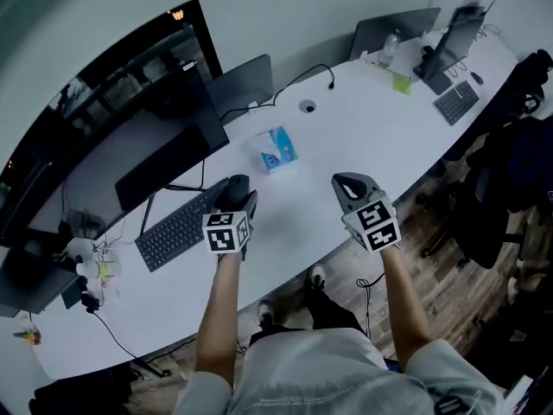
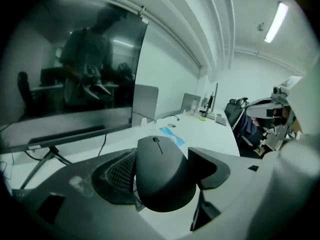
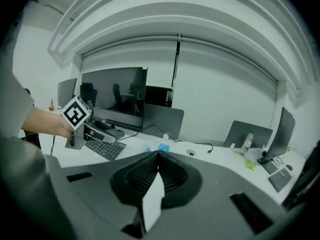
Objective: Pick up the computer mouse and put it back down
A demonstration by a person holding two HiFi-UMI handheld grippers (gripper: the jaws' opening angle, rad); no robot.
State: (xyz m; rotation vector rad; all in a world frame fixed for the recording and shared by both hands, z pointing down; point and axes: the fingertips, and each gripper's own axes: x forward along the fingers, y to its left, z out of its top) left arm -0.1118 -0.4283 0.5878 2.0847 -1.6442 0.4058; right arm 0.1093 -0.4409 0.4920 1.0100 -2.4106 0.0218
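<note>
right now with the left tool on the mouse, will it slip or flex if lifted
The mouse looks like a hard moulded shell, so it probably won't flex. Its smooth, rounded sides curve away where the left tool clamps them, so it might slip unless squeezed firmly. It looks small, so it is likely light.

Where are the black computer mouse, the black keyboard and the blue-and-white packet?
black computer mouse [image 2: 162,176]: left gripper view, its rounded back.
black keyboard [image 1: 177,229]: head view, middle keys.
blue-and-white packet [image 1: 276,150]: head view, its top face.
</note>
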